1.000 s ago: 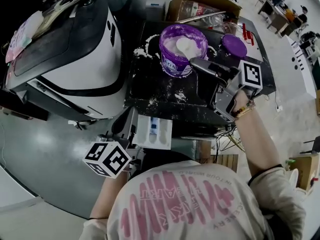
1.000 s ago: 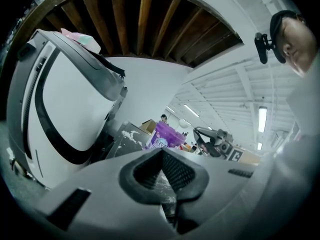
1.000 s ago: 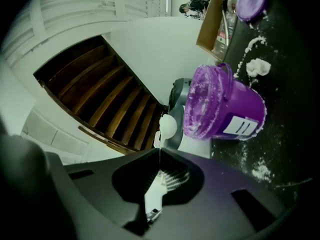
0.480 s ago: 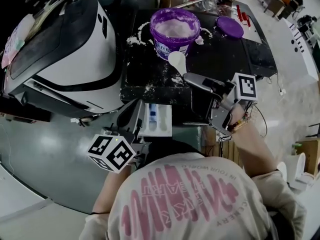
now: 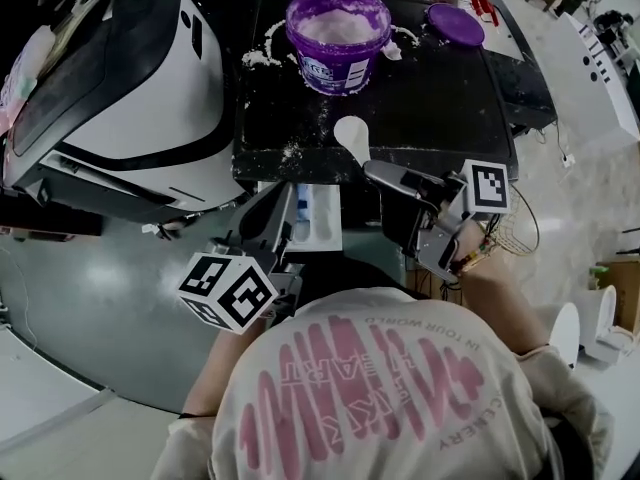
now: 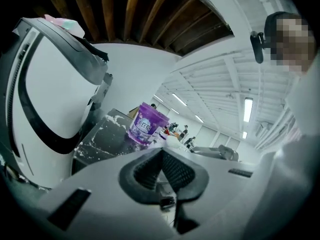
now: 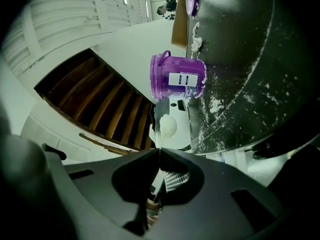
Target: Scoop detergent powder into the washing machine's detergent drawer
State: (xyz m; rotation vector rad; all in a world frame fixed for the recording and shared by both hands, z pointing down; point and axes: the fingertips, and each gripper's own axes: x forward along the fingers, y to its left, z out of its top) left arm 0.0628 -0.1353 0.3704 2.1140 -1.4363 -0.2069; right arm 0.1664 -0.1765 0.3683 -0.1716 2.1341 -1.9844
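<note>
Carrying the white scoop [image 5: 352,134] by the end of its thin handle, the right gripper [image 5: 372,168] has its jaws clamped hard on that handle, and the bowl pokes out ahead of them over the front edge of the black table [image 5: 440,98]. It hangs above and a little to the right of the open drawer [image 5: 322,218]. The bowl looks rounded with white, so it probably holds powder, though I cannot tell how full it is. Such a scoop is light, stiff plastic and likely slick. A grip far out on the handle lets the bowl twist if the wrist rolls, so keeping it level matters more than squeezing harder. Loose powder sheds at any tilt or jolt, as the white spill round the purple tub [image 5: 335,68] suggests. The tub stands well back on the table, its lid [image 5: 455,25] off to one side. Beside the drawer, the left gripper [image 6: 161,151] has its jaws pressed together with nothing visible between them. The drawer's compartments are narrow, so a slow tip close over them seems safest.
</note>
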